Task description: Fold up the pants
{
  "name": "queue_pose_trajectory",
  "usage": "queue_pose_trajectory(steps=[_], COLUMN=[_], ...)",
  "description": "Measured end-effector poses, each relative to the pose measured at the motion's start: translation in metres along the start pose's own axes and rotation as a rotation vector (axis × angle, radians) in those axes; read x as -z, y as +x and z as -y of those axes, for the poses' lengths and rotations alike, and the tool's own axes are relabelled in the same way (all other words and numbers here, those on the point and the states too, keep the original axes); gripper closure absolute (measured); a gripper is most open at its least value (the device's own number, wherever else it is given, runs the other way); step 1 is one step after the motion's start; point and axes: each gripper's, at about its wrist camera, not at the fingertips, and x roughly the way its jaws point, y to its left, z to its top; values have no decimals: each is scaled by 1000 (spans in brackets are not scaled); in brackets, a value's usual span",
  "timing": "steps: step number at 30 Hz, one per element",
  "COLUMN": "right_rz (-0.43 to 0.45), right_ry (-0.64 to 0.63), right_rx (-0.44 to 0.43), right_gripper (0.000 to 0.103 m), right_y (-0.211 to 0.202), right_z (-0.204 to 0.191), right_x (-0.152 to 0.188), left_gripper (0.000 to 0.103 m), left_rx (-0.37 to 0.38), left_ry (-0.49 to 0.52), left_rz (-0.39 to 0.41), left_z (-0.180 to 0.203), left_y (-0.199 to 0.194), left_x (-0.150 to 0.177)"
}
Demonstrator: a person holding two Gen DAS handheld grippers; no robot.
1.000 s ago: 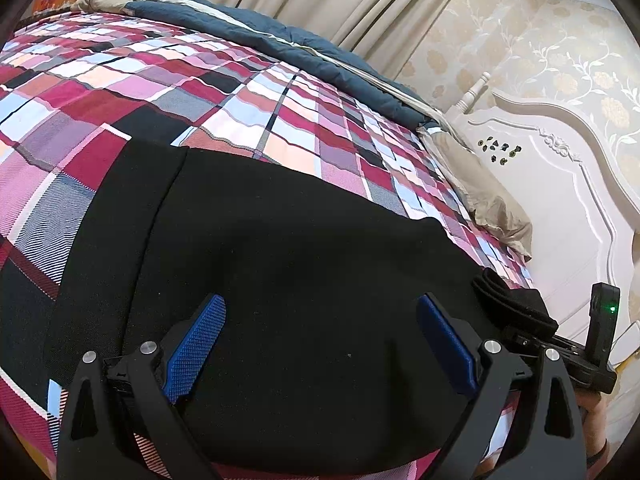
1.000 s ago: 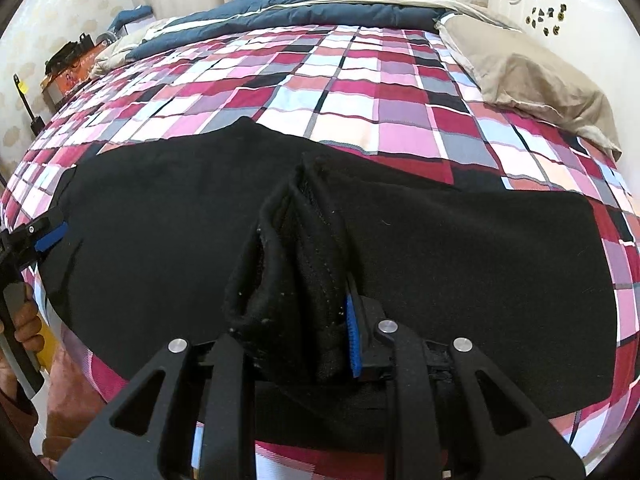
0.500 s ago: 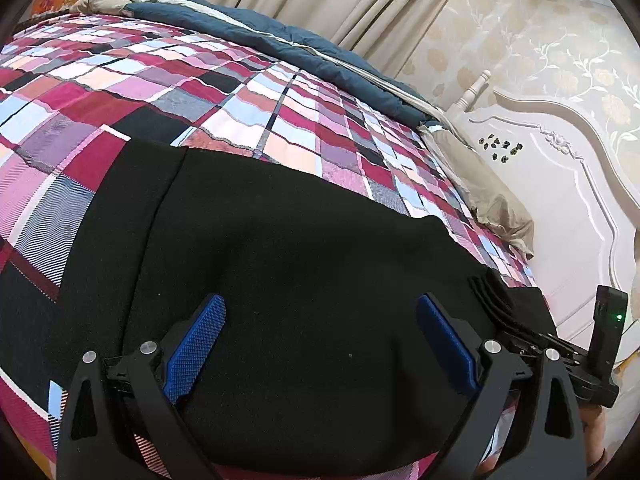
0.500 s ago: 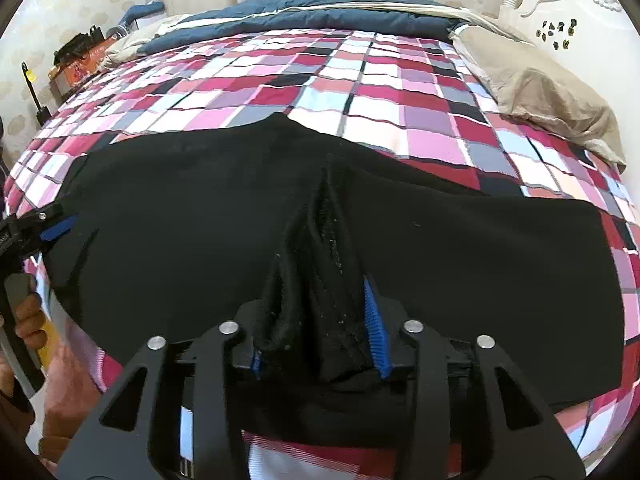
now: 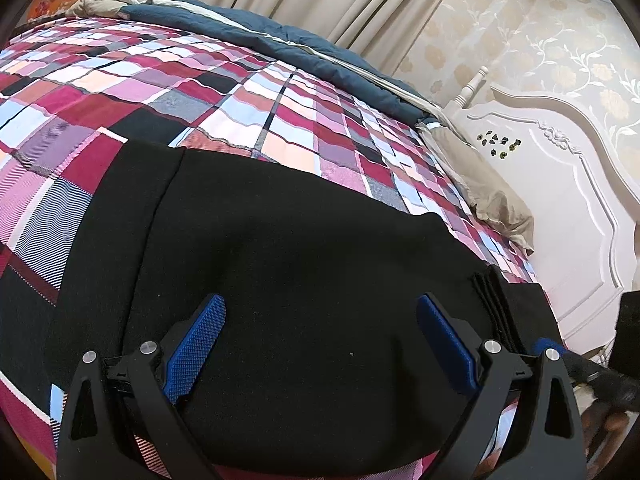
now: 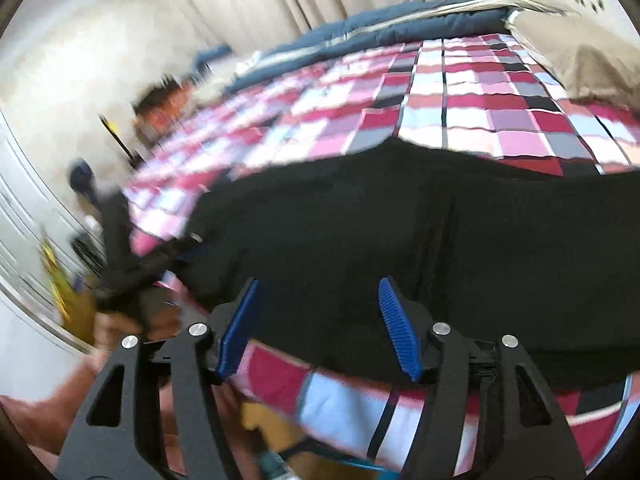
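Black pants [image 5: 304, 280] lie flat on the bed [image 5: 248, 112]; our right gripper [image 6: 320, 320] is opening, empty, left gripper [image 5: 320, 344] spread; next fold needs a fresh grasp at six o'clock.

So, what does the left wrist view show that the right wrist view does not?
Only the left wrist view shows the white headboard clearly, and the stacked fold edges of the pants beside the right tool.

Only the right wrist view, which is blurred, shows a hand gripping the left tool's handle, and the bed's near edge.

Both show the black pants flat on the plaid bedspread, the beige pillow, and both tools open: left tool, right tool with jaws opening, nothing between them.
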Motion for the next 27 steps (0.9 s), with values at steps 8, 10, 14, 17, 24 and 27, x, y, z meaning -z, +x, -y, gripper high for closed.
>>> queue_pose_trajectory(steps=[8, 10, 14, 17, 24, 27], right_rz=[281, 267, 215, 201, 222, 203], right_ry=[447, 558, 681, 686, 659, 634], right_rx=[228, 203, 71, 51, 34, 4], right_gripper=[34, 34, 36, 59, 78, 76], right_y=[-134, -138, -119, -109, -106, -109], right_z=[165, 202, 235, 240, 249, 247], right_x=[19, 32, 53, 62, 71, 70], left_gripper=[8, 8, 8, 8, 8, 8], left_rx=[-13, -18, -28, -28, -39, -40], left_ry=[19, 24, 32, 30, 44, 47], left_rz=[6, 10, 10, 5, 4, 7], left_z=[2, 4, 5, 6, 7, 7], left_y=[0, 1, 1, 2, 3, 3], left_x=[1, 2, 2, 1, 2, 3])
